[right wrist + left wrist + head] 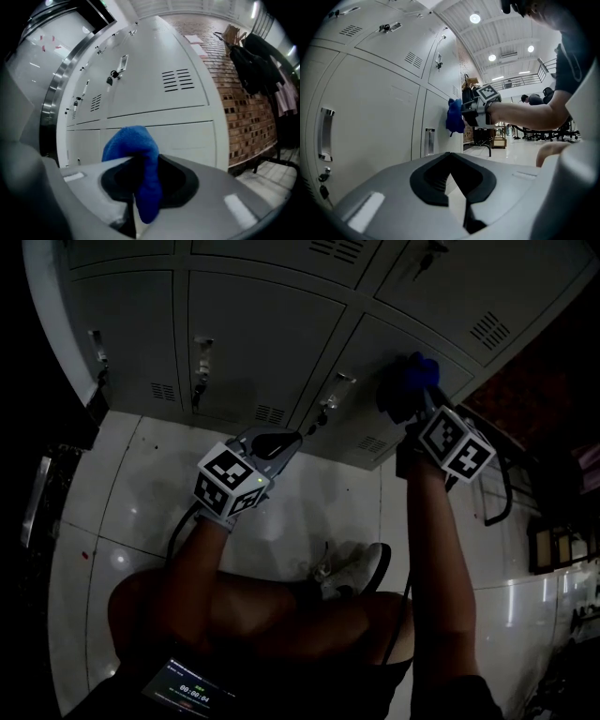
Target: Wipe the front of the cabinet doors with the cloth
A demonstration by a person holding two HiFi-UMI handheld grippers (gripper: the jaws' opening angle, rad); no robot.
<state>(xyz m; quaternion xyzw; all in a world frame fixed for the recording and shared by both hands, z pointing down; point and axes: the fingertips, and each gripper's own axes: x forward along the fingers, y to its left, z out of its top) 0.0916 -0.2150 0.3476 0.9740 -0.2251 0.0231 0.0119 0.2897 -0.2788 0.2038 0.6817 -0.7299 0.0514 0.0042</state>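
Grey metal cabinet doors (253,343) with handles and vent slots fill the top of the head view. My right gripper (411,399) is shut on a blue cloth (419,369) and holds it against a lower right door. In the right gripper view the cloth (140,164) bulges out between the jaws, in front of the door (154,89). My left gripper (274,448) hangs lower and to the left, close to the doors, its jaws together with nothing in them (452,177). From the left gripper view the cloth (453,117) and the right gripper (472,112) show against the door (370,108).
The person's bare legs and a white shoe (361,568) rest on the white tiled floor (141,512). A screen with a timer (192,690) sits at the lap. A brick wall (248,112) with hanging coats (253,65) is right of the cabinets. A dark metal frame (497,493) stands at right.
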